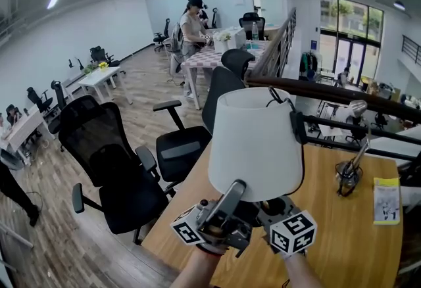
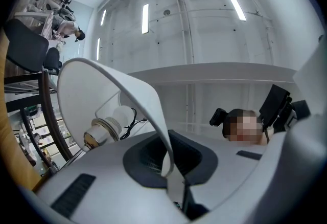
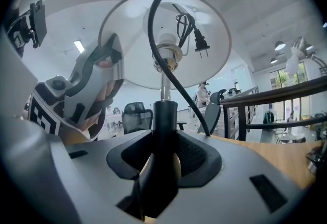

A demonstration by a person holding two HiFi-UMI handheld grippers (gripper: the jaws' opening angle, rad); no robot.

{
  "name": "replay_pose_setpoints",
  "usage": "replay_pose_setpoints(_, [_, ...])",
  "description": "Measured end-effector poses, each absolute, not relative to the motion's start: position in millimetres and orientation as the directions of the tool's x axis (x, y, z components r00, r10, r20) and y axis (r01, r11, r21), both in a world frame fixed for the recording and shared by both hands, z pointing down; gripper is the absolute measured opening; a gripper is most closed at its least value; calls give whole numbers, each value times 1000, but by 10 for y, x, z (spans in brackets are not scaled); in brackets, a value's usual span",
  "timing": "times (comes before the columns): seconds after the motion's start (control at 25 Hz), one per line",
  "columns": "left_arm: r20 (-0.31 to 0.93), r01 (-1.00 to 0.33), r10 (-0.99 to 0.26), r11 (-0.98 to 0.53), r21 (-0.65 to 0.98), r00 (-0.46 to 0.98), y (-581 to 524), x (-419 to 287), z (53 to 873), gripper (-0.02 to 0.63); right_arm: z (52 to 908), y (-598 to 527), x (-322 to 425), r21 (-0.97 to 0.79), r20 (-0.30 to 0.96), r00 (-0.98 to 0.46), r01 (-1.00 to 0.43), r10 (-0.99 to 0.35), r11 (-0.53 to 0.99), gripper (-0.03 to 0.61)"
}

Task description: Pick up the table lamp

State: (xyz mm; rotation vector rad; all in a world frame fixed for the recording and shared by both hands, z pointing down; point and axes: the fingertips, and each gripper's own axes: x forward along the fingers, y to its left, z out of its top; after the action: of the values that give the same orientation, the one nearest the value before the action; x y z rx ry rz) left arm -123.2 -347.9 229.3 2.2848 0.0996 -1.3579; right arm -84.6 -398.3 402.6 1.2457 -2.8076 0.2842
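Note:
The table lamp has a white shade (image 1: 255, 142), a bulb (image 2: 110, 123) and a black stem (image 3: 163, 131), and it hangs above the wooden table (image 1: 355, 234). My left gripper (image 1: 227, 209) is shut on the thin lower rim of the shade (image 2: 166, 164), seen edge-on between its jaws. My right gripper (image 1: 284, 213) is shut on the black stem low down, just under the shade. In the right gripper view the stem fills the gap of that gripper (image 3: 156, 166). The lamp's black cord and plug (image 3: 196, 39) loop up inside the shade. The lamp's foot is hidden.
A silver desk lamp (image 1: 352, 155) and a yellow booklet (image 1: 386, 200) lie at the table's right. Black office chairs (image 1: 122, 162) stand left of the table and a dark railing (image 1: 329, 93) runs behind it. A person (image 1: 193, 30) stands by a far table.

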Motion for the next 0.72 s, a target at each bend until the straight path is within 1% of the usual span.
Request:
replay_pose_setpoints(0.2, [-838,293,-169,-886,360,518,-3429,-1179,2249,12,3992,-3956,-827,-146,120,-664,-747,-738,648,153])
replay_pose_setpoints(0.44, [-801,231,-154,-911,341,578,-3369,-1046,2198,12,3942,-3960,-740,-144,117,-643,-765,-757,627,153])
replay_pose_setpoints(0.72, [-788,223,-131,-920,323,602,-3335,-922,2196,13,3939,-3981,-675,-149,112,-635,-772,-765,618,152])
